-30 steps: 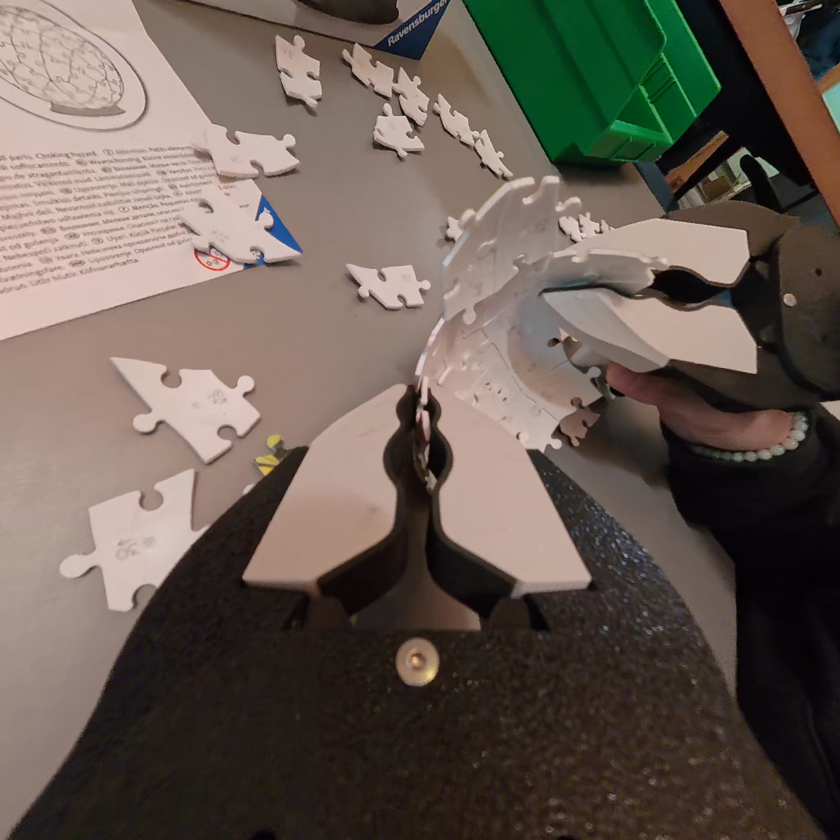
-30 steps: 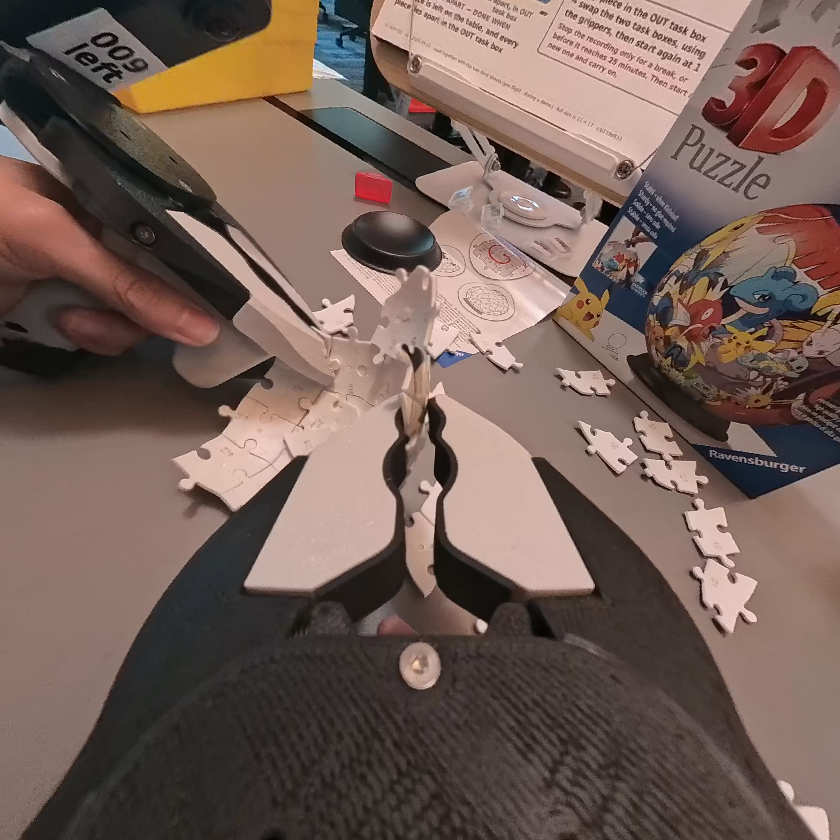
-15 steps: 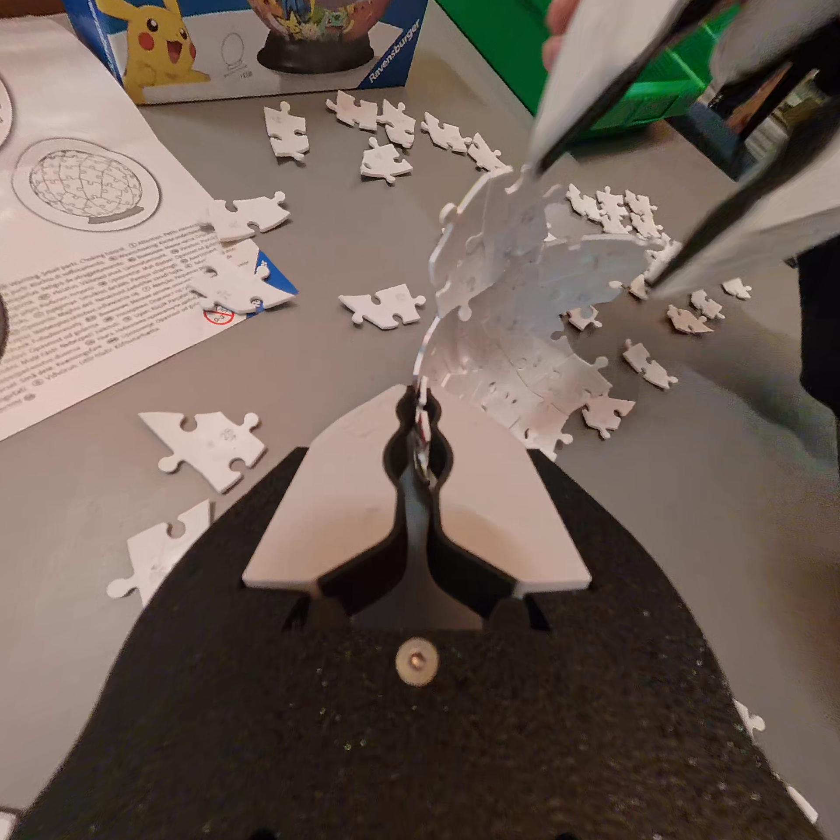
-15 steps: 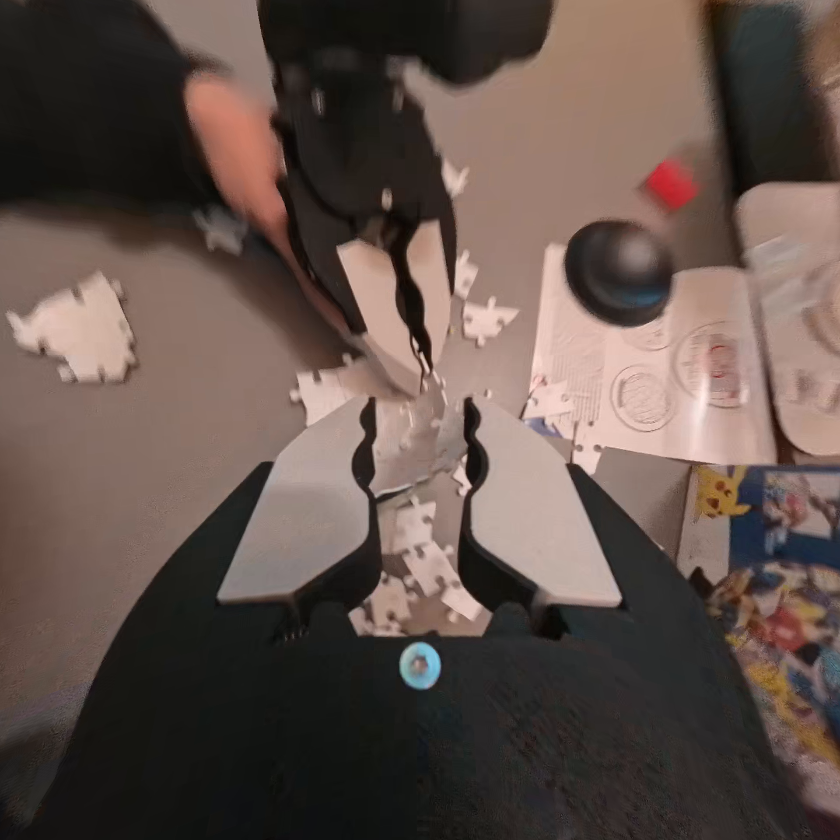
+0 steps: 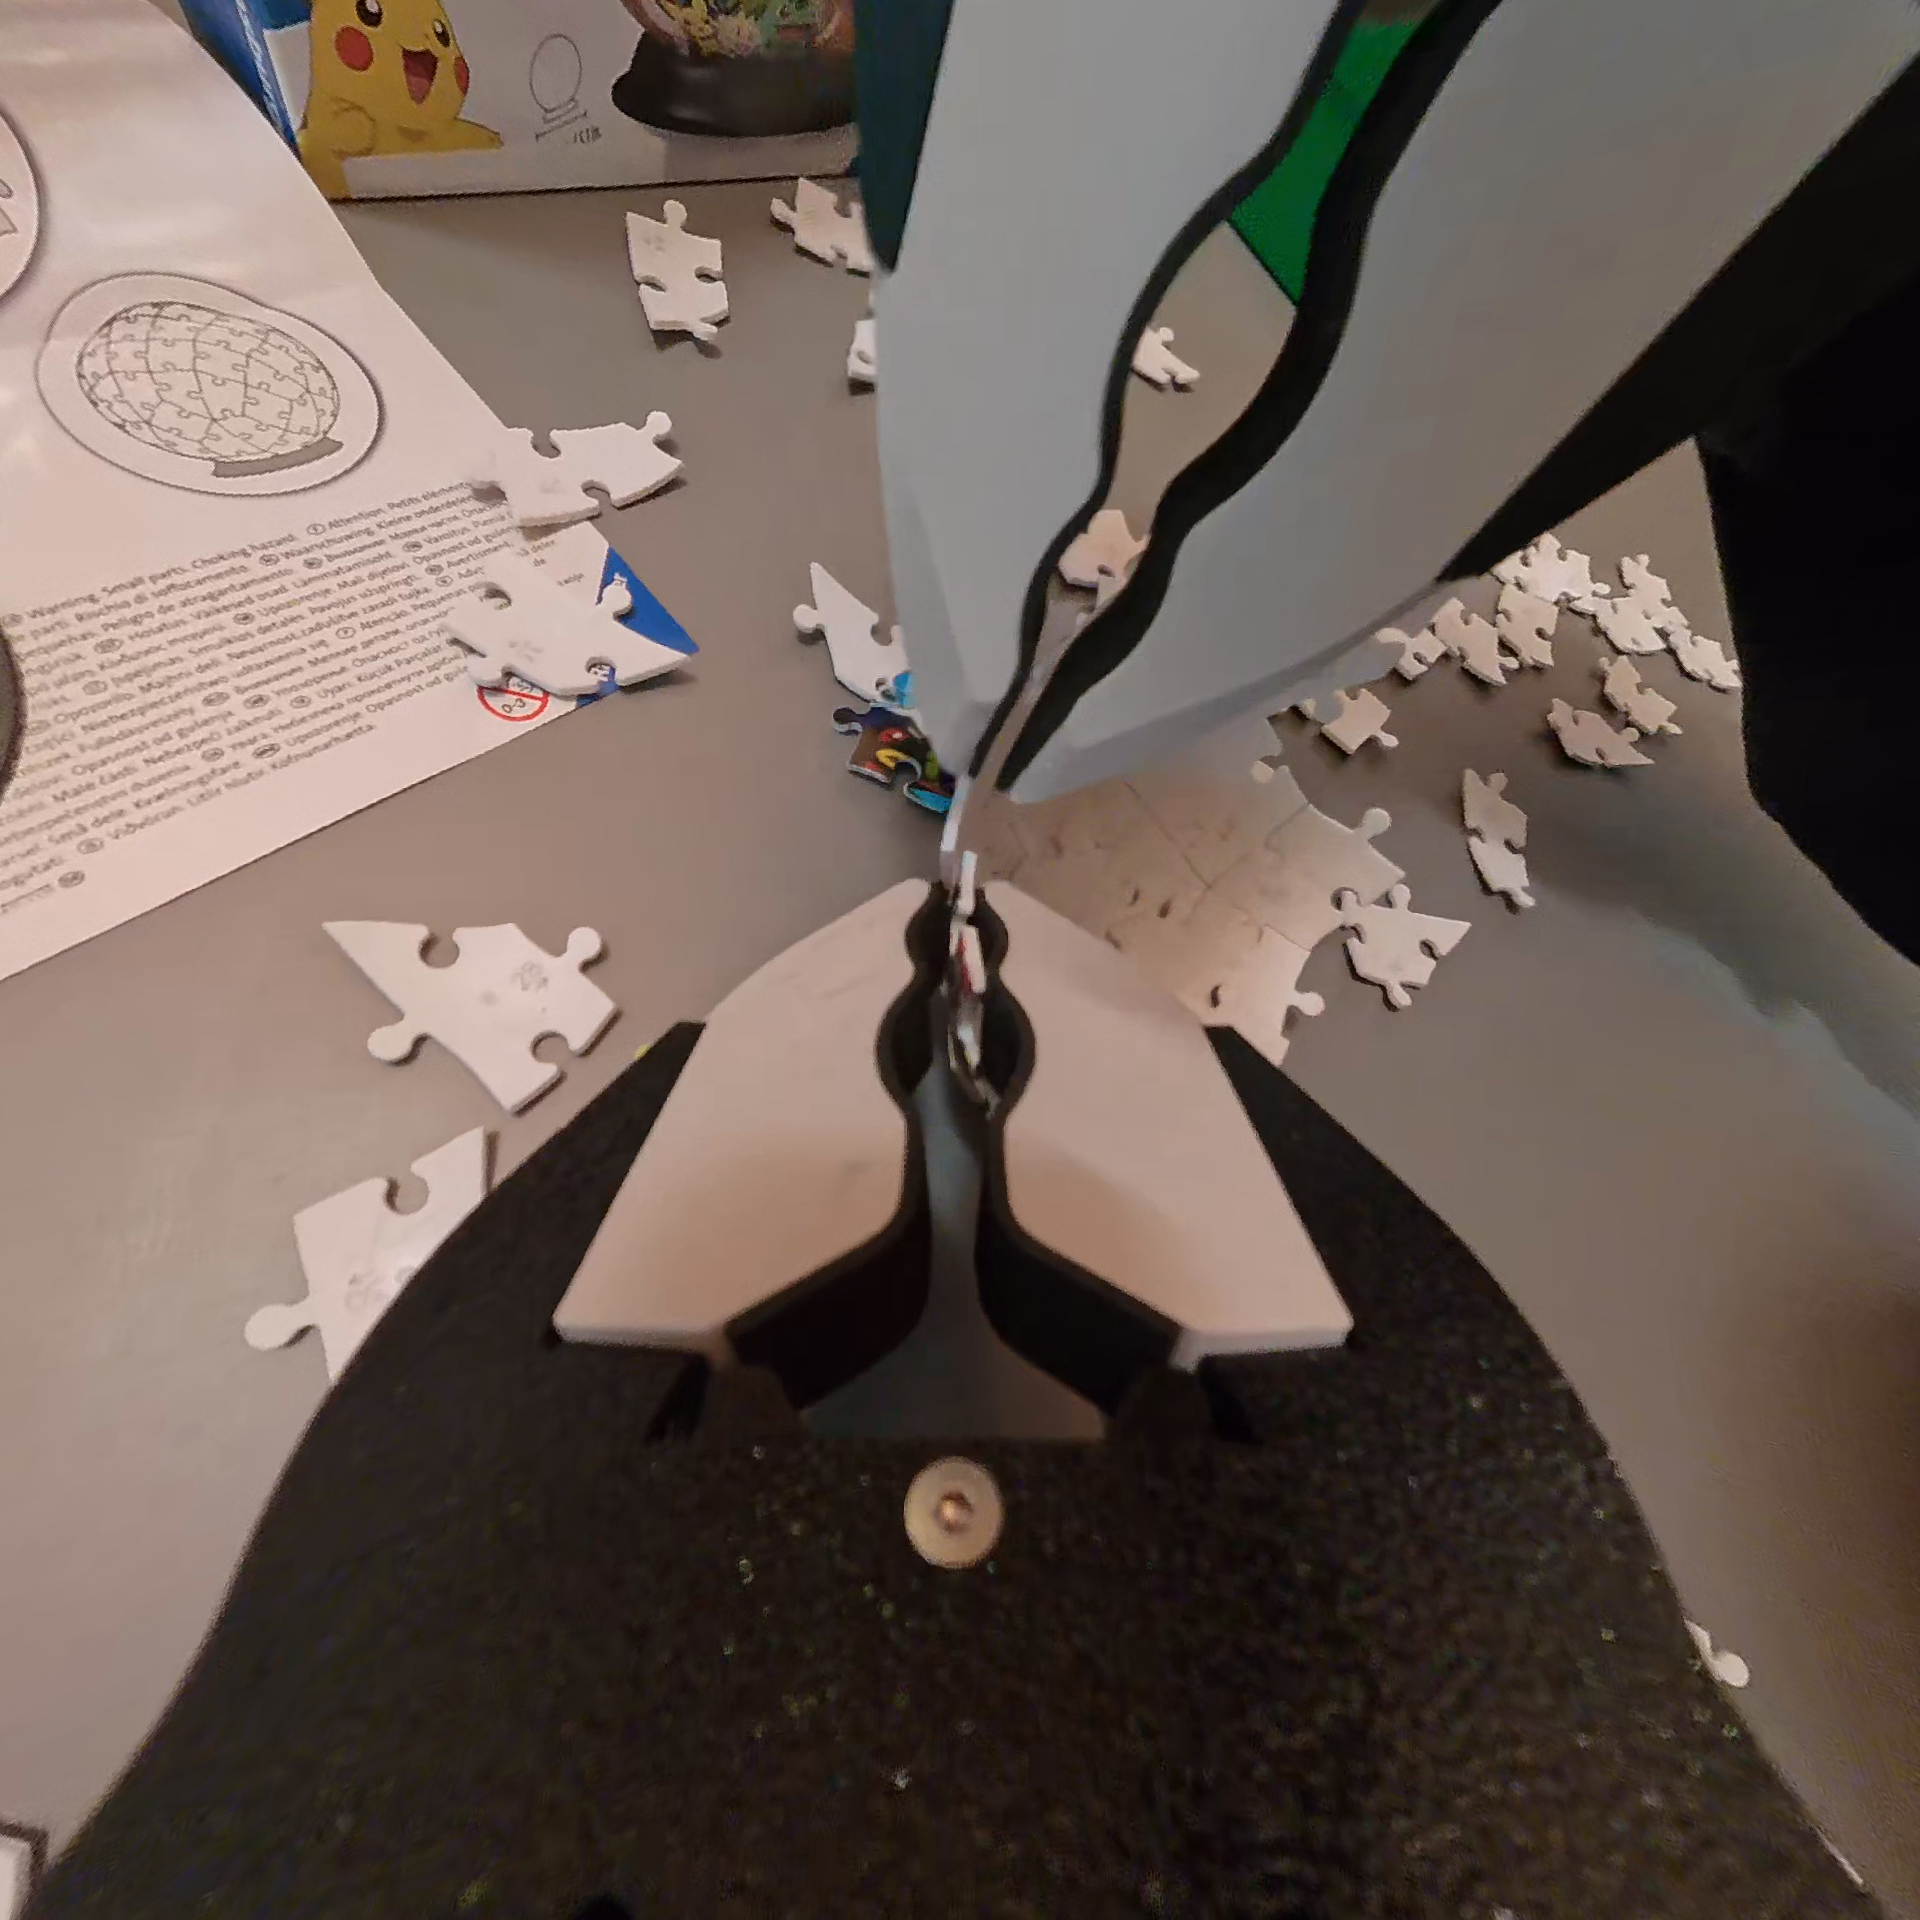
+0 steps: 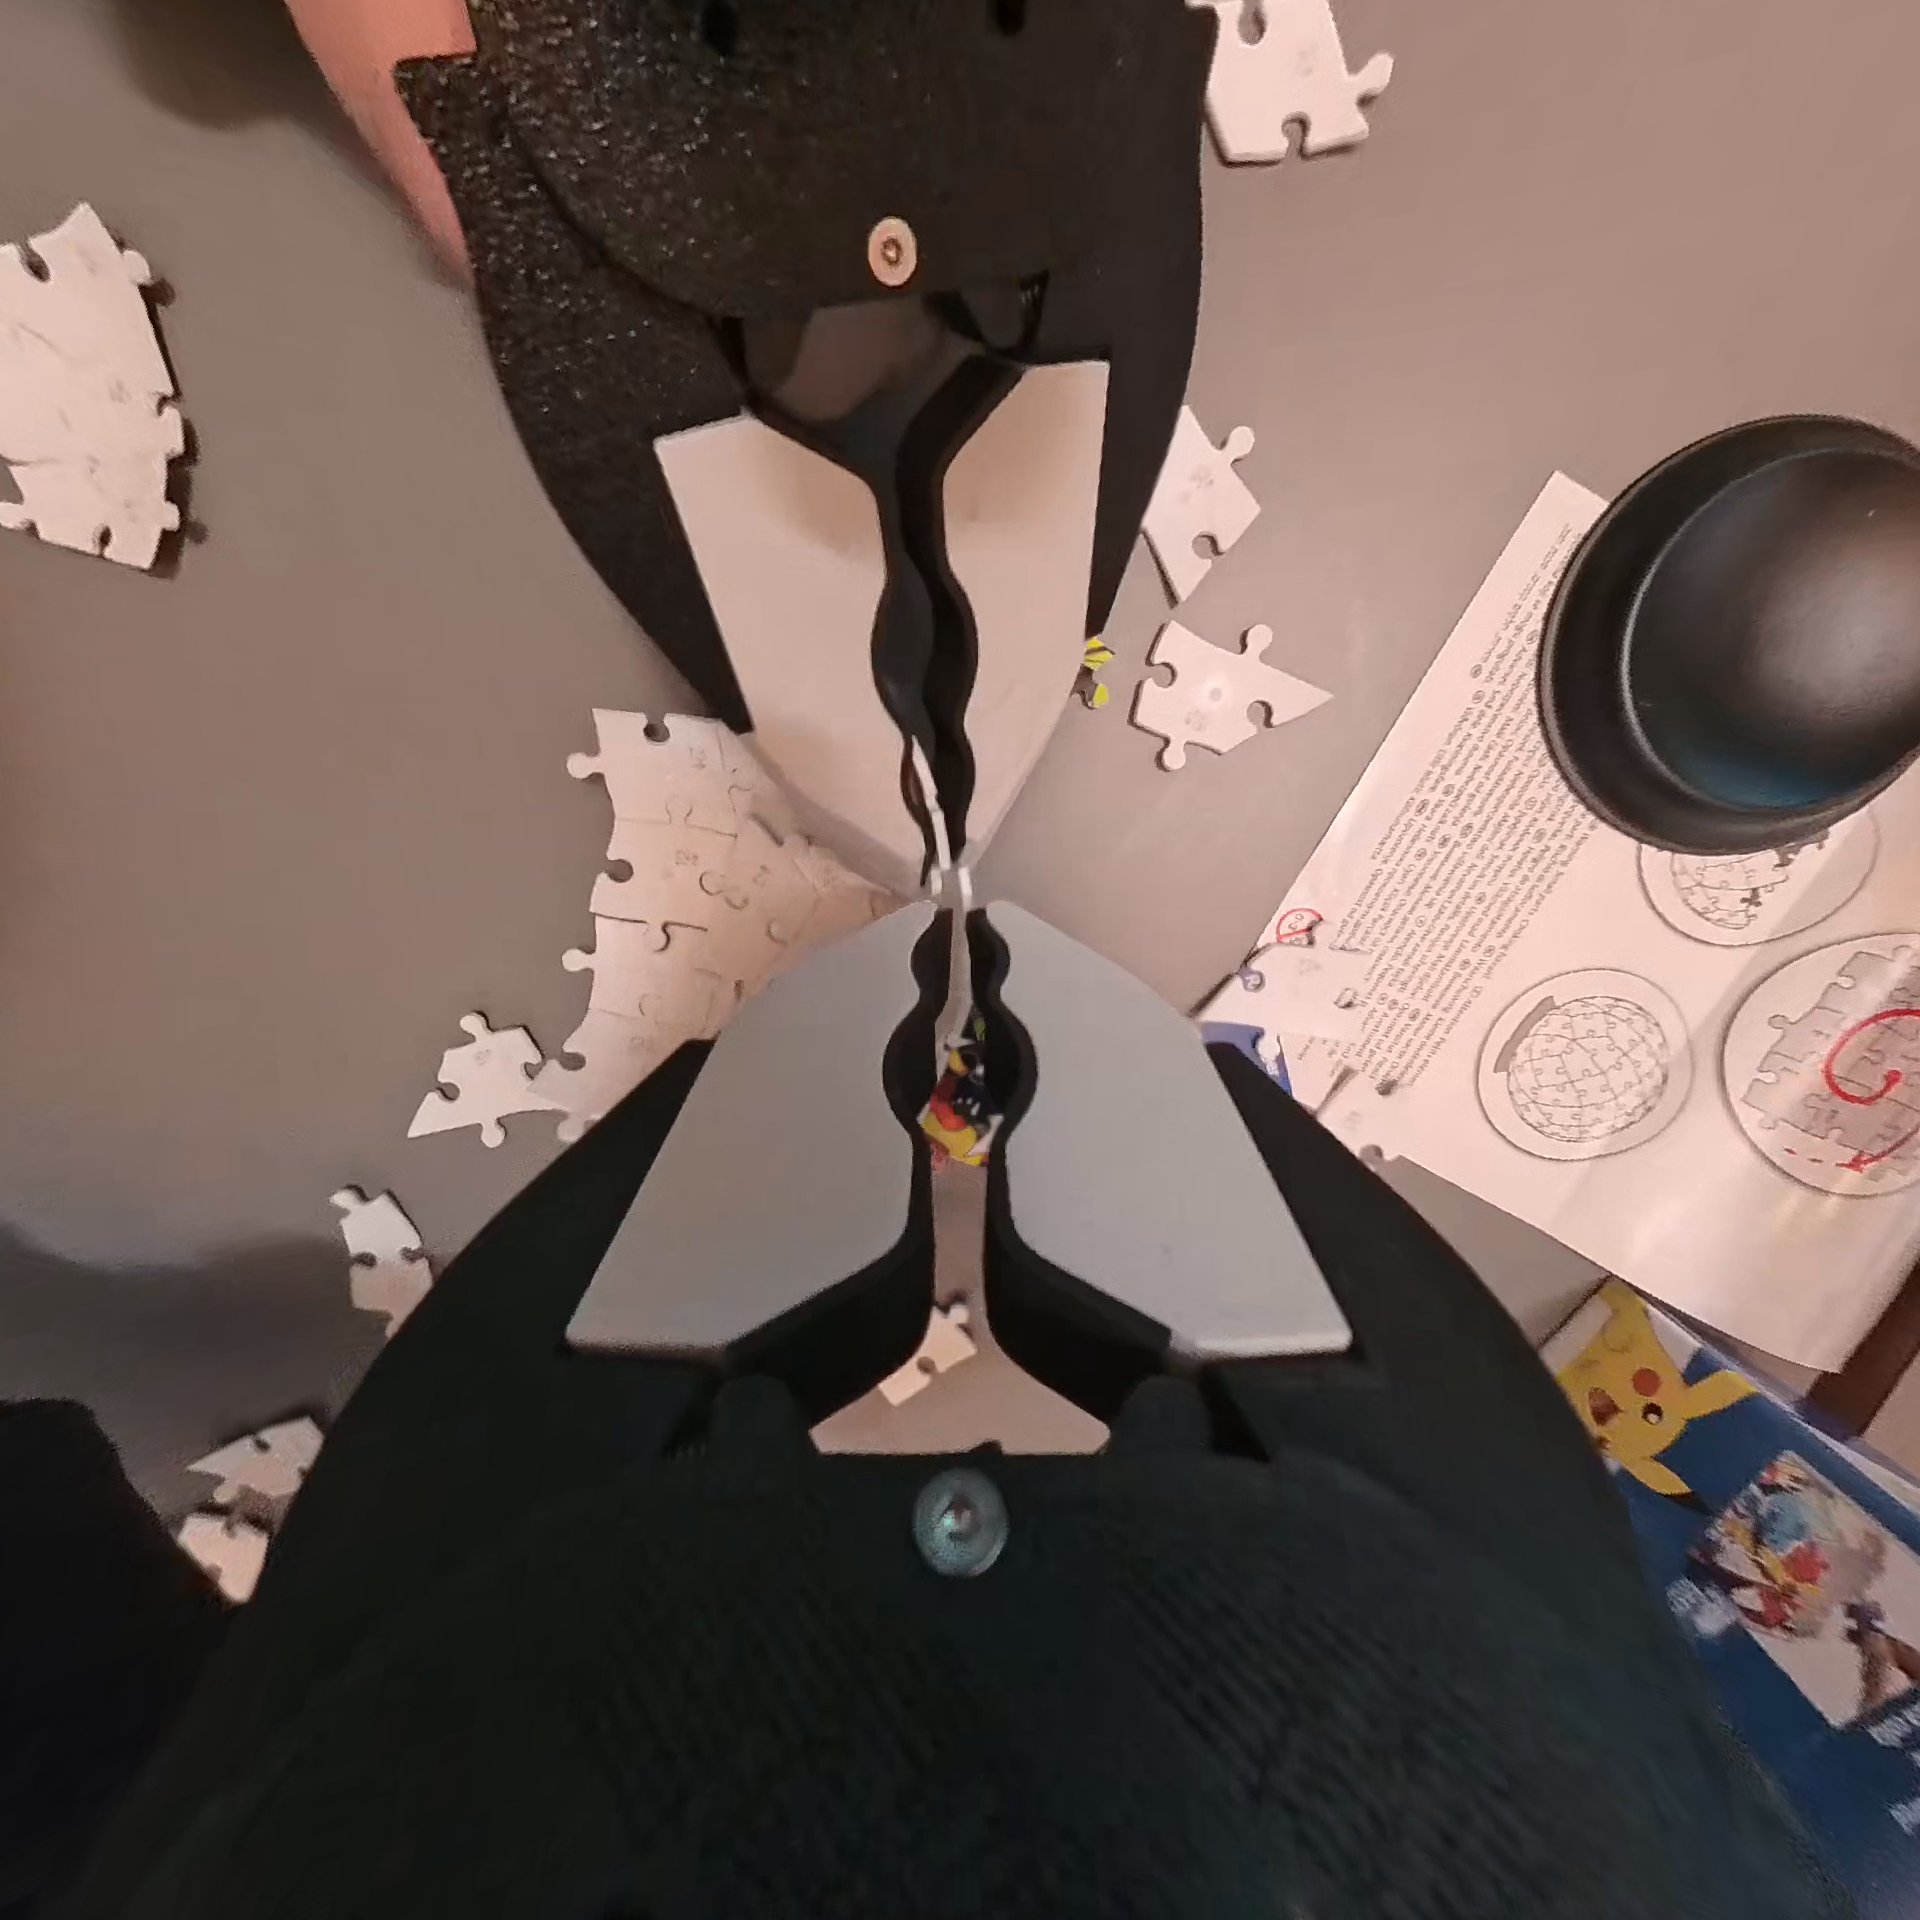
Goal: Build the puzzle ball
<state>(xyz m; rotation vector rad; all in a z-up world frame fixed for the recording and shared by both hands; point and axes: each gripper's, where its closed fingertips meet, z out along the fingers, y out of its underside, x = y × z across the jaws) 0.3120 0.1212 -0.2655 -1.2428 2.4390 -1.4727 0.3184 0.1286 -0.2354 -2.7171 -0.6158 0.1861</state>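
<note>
Dim warm indoor light, soft shadows, strong wide-angle bending at edges, slight motion blur throughout.

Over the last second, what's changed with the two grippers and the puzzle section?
The right gripper let go of the joined puzzle section, swung round tip to tip with the left gripper, and closed on the section's edge again. The left gripper kept its pinch; the loose pieces stayed put.

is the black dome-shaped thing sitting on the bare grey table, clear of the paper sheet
No, the black dome-shaped stand rests on the upper corner of the printed instruction sheet, not on the bare table.
</note>
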